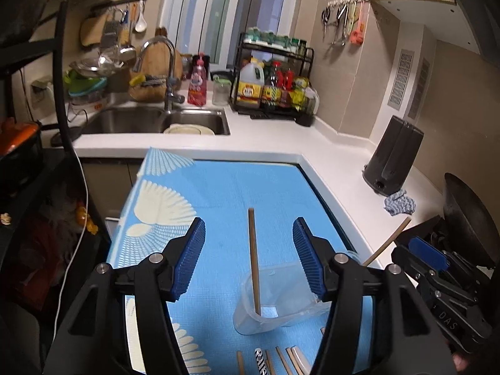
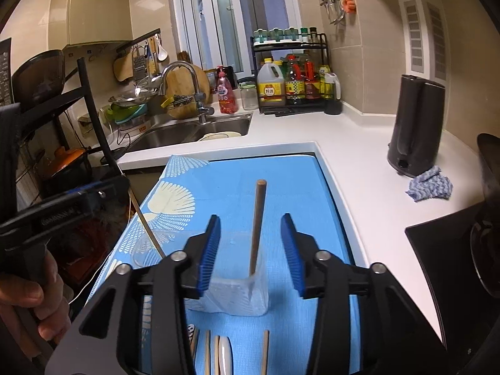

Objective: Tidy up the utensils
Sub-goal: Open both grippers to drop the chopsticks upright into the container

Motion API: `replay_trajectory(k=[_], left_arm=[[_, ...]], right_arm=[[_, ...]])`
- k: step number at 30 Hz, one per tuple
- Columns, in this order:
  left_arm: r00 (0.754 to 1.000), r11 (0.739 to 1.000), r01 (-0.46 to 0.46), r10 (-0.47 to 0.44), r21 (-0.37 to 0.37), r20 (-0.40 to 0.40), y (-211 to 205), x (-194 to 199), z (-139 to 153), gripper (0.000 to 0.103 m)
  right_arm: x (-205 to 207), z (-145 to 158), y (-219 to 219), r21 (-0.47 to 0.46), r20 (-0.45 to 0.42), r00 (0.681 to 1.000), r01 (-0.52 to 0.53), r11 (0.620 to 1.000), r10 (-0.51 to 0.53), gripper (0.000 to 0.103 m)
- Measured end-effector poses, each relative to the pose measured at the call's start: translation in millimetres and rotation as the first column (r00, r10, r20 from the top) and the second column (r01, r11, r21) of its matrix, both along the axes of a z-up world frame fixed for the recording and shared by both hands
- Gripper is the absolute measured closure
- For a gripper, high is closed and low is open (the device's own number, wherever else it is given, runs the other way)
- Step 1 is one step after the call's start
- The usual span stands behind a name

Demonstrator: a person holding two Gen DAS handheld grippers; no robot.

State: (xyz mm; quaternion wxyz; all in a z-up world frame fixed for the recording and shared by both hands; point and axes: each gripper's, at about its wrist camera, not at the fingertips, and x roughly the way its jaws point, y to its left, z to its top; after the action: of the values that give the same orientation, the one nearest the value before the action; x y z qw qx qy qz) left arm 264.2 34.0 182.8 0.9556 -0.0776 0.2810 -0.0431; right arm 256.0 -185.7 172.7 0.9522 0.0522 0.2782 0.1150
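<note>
Now both jaws gape wide and hold nothing, the chopstick (image 2: 257, 228) standing in the clear cup (image 2: 232, 293) between them.

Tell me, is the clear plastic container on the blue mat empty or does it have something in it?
Not empty. One wooden chopstick stands in the clear container, leaning on its rim. The other utensils lie on the blue mat.

The far half of the blue patterned mat (image 2: 281, 181) lies bare and open to approach. Nearer, a clear plastic cup (image 2: 237, 297) holding an upright brown wooden chopstick (image 2: 257, 228) stands between loose utensils (image 2: 218, 356) and that open stretch.
</note>
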Motion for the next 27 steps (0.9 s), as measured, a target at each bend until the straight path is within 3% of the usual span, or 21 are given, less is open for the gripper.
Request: replay_trajectory(k=[6,11,18,27], left_arm=[[0.992,0.998,-0.025,0.018,0.053,0.126,-6,-49,30,0.04],[0.989,0.996,-0.024,0.012,0.081,0.149,-11,-93,26,0.04],[0.993,0.994,-0.05,0.039,0.1,0.107,-14,-140,-23,0.04],[0.997,0.994,-0.064,0.059,0.091,0.058,-15,-195,-101,0.04]], right_arm=[[-47,24,-15,0.012,0.08,0.996,0.032,0.999,-0.033,0.059],[-102,27,-23,0.015,0.15,0.987,0.056,0.998,-0.057,0.055],[-162,-11,-23,0.023,0.14,0.987,0.076,0.997,-0.079,0.055],[-211,-88,-15,-0.027,0.071,0.994,0.083,0.996,-0.081,0.055]])
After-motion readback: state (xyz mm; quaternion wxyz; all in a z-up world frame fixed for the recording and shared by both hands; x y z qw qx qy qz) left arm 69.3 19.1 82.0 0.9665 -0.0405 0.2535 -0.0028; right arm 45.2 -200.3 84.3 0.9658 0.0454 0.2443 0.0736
